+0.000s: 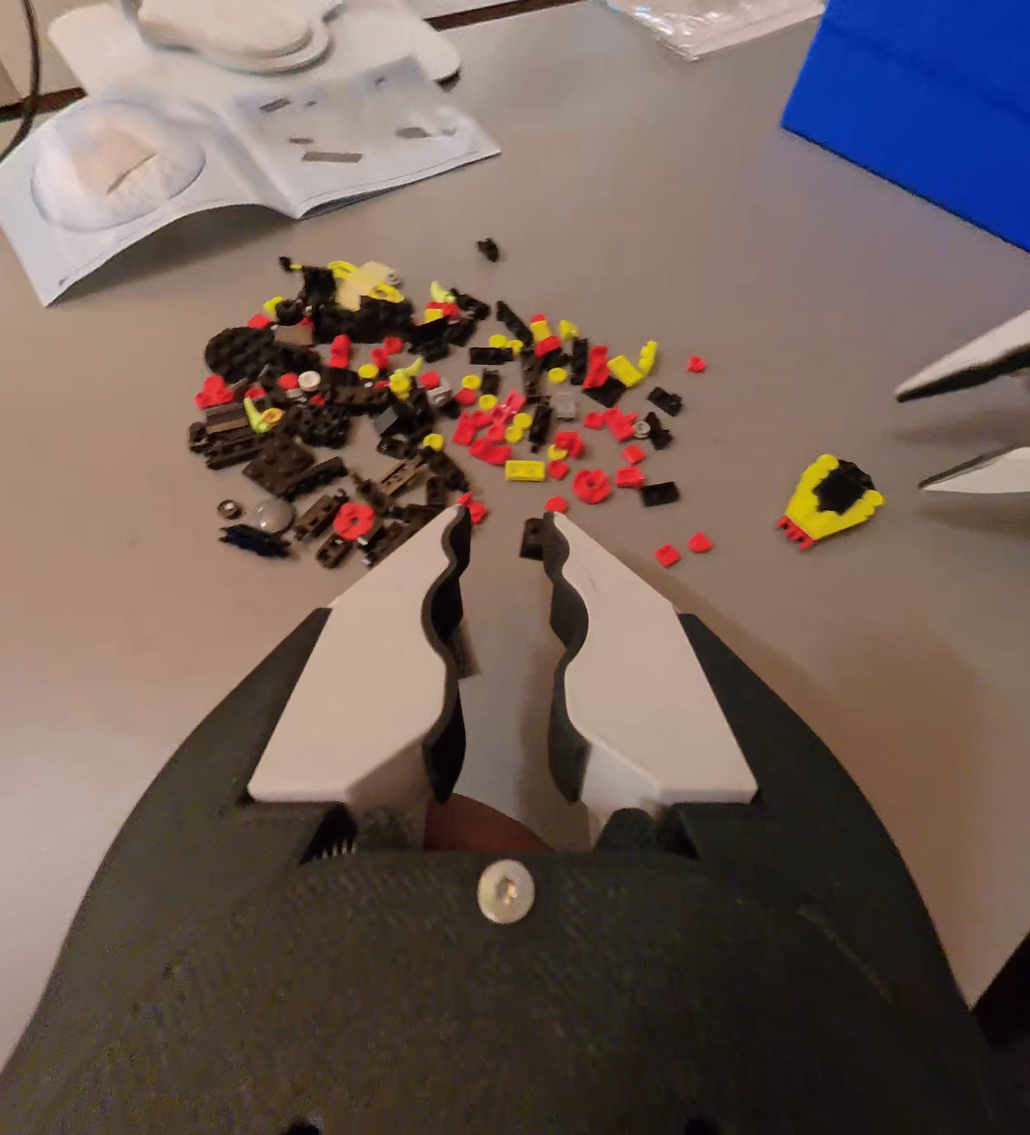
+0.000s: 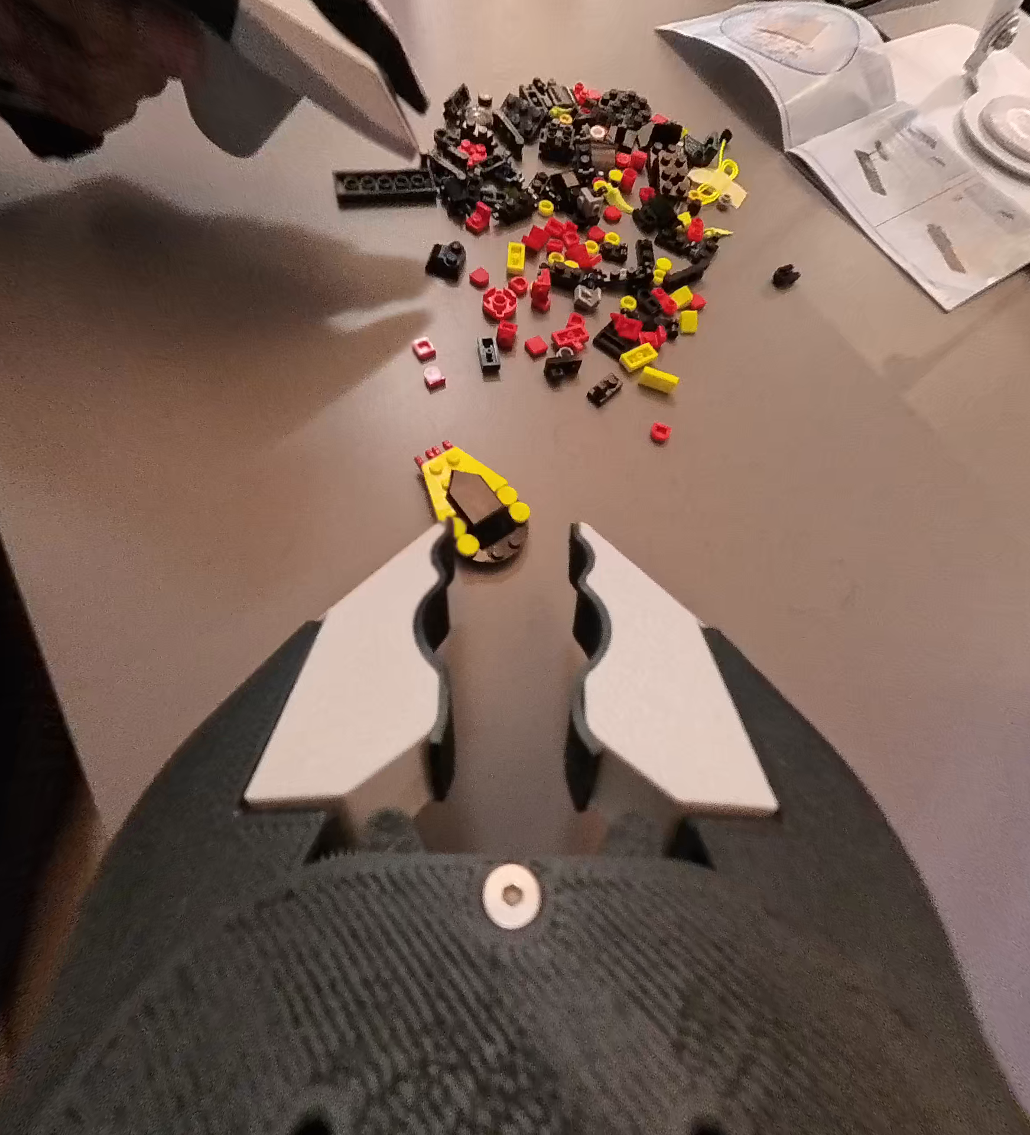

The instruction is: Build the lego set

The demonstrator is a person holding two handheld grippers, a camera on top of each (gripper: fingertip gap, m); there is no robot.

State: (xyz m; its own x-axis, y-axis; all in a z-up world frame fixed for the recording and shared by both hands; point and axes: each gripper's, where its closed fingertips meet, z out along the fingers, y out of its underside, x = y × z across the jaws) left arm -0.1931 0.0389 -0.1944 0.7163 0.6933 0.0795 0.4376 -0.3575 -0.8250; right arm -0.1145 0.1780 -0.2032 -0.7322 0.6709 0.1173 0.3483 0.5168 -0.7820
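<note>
Both grippers are seen with white wedge-shaped fingers lined with wavy black pads, set in black textured bodies. The left gripper [image 1: 506, 522] is held parted above the grey tabletop [image 1: 653, 215], nothing being clasped between its fingers; its tips are placed at the near edge of a scattered pile of small black, red and yellow lego pieces [image 1: 432, 405]. A small black piece [image 1: 530, 537] is seen just beside the inner side of the tip that shows on the right in the left wrist view, though contact cannot be judged.

The right gripper [image 2: 509, 537] is likewise held apart and empty. A partly built yellow and black lego assembly with a red toothed end [image 2: 469, 500] is found lying flat on the table just ahead of it, close against the fingertip that shows on the left in the right wrist view; whether it is touched cannot be told. In the left wrist view this assembly [image 1: 828, 497] is set well apart from the pile, to its right, near the other gripper's tips [image 1: 917, 442].

An open white instruction booklet [image 1: 223, 159] is laid beyond the pile, with white round objects [image 1: 236, 31] behind it. A blue box [image 1: 954, 104] is placed at the far right, and a long black studded plate [image 2: 383, 184] is seen at the pile's edge.
</note>
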